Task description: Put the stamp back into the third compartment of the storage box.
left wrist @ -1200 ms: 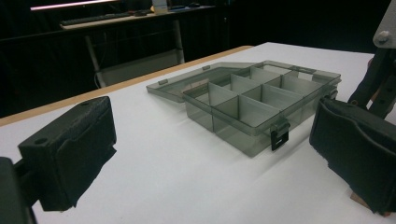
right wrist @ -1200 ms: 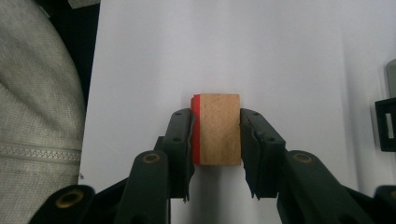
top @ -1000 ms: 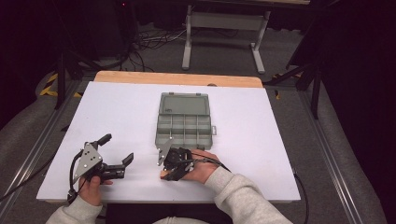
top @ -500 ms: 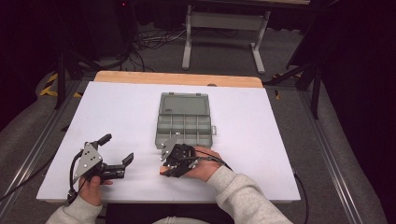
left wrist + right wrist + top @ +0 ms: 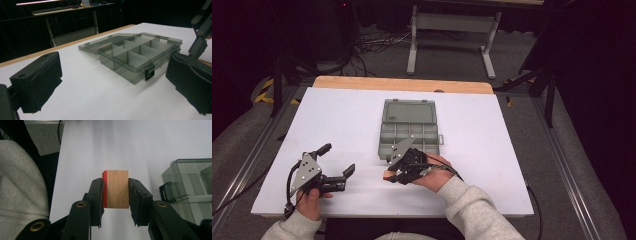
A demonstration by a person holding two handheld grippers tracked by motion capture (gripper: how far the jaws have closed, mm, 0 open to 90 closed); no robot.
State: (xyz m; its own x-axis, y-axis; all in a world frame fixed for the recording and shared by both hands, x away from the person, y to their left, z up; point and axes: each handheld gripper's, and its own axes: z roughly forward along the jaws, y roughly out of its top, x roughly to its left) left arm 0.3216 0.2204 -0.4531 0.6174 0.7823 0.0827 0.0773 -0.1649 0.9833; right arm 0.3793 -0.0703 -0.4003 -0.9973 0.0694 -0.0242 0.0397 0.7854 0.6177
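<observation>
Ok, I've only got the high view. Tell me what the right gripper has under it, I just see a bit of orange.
Observer: The right gripper is clamped on a small wooden block, with a red face on one side.
Operator: Give me the organizer's state. Anything in the compartments?
Observer: In the left gripper view, the compartments of the grey organizer box that show look empty, and its lid lies flat open behind it.
Operator: Check the front latch.
Observer: The black latch on the near wall hangs loose, unfastened.
Operator: And the left gripper.
Observer: The left gripper is wide open with bare table between its pads.
</observation>
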